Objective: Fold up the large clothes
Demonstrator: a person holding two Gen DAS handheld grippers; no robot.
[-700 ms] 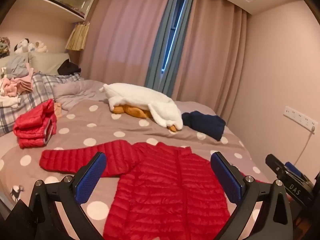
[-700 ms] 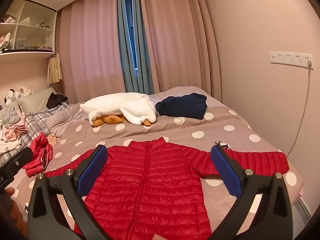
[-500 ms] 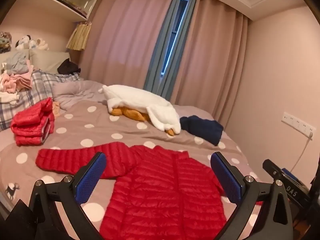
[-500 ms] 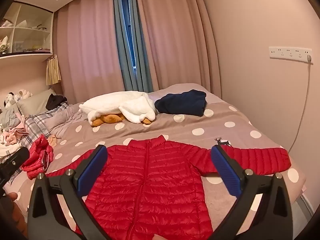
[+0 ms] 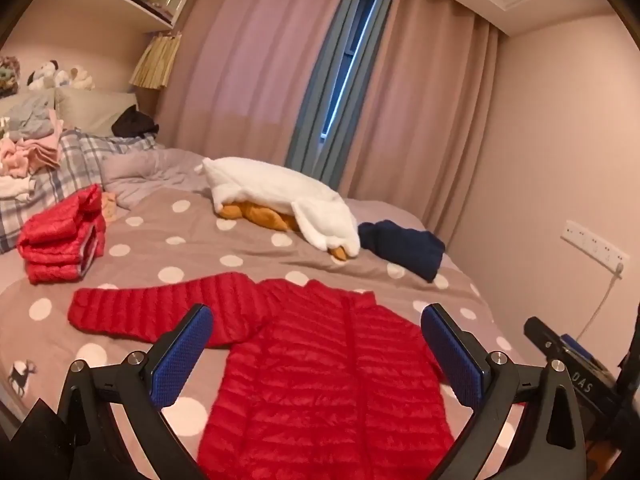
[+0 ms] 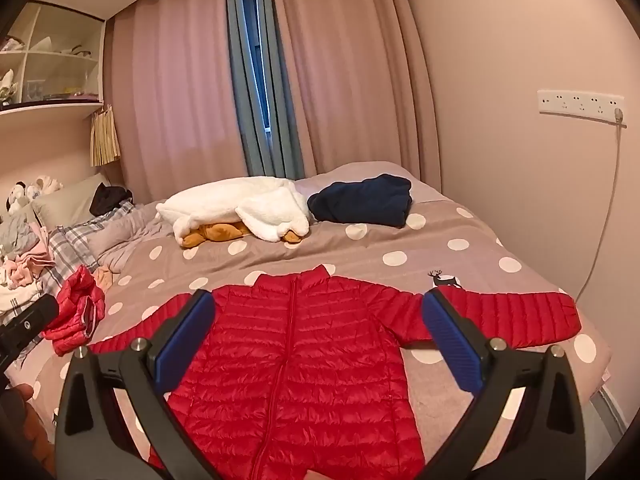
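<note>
Both my views have shifted since 0.7 s ago: in the left one the bed [image 5: 280, 256] and its load sit further left and lower, in the right one the scene sits slightly lower; nothing on the bed has moved.

On the polka-dot cover I see the red puffer jacket [image 6: 304, 356] lying flat, front up, zipped, both sleeves spread out sideways. My left gripper [image 5: 320, 356] hangs above its chest, jaws spread wide, holding nothing. My right gripper [image 6: 320, 340] does the same, jaws spread wide, its blue pads [image 6: 188, 340] framing the jacket body.

Behind the jacket lies a white fleece garment [image 5: 280, 196] over something orange, with a folded navy garment [image 5: 404, 248] beside it. A second red jacket, folded [image 5: 60, 240], sits at the left near the plaid bedding [image 5: 68, 160].
</note>
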